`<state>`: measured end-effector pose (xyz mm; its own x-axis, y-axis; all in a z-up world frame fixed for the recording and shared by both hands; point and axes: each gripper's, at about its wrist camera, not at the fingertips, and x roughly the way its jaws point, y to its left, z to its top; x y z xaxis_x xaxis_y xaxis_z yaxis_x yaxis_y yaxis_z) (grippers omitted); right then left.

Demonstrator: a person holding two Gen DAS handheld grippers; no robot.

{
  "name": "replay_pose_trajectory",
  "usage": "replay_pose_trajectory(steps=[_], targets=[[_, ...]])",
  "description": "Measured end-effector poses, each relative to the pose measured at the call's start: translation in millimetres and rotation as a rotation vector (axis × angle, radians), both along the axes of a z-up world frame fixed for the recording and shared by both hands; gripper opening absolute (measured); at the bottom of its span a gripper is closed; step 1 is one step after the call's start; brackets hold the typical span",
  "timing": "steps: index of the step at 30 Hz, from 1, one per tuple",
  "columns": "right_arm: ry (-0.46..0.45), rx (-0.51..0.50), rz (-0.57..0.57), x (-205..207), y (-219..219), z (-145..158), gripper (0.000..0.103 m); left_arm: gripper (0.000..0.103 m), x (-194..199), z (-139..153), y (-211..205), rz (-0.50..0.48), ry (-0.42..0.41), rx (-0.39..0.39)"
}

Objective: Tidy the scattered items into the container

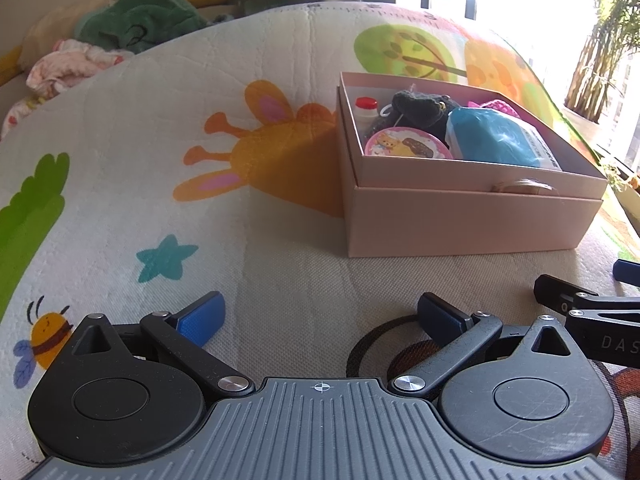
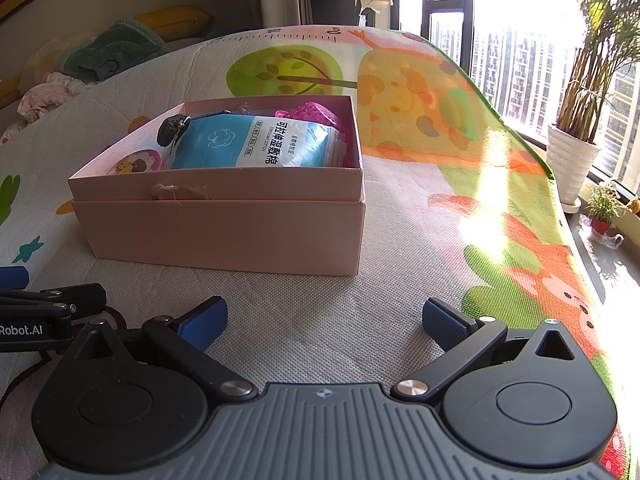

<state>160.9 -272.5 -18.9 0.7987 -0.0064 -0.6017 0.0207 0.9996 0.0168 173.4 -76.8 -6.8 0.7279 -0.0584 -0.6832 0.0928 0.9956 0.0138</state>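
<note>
Both the left gripper (image 1: 320, 316) and right gripper (image 2: 324, 318) have jaws spread wide, empty, over a cartoon play mat (image 2: 400, 240). Ahead of them sits the pink box (image 2: 224, 228), holding a blue packet (image 2: 260, 148). Sunlit windows (image 2: 520, 40) lie beyond.

The pale pink cardboard box (image 2: 224, 232) sits open on the play mat, holding a blue wet-cotton pack (image 2: 256, 148) lying flat, a dark knitted toy (image 1: 424, 110), a small red-capped bottle (image 1: 367, 110) upright in a corner, a round pink tin (image 1: 408, 145) and a pink mesh piece (image 2: 310, 114).
</note>
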Motion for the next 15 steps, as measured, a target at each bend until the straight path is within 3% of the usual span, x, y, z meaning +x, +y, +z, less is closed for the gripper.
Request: replay_pose_trajectory(steps=[3,15], targets=[[0.000,-0.001,0.000,0,0,0,0.103,0.103,-5,2,-4,0.014,0.028,0.007],[0.000,0.001,0.000,-1,0,0,0.103,0.103,-11,1,-6,-0.006,0.012,0.000]])
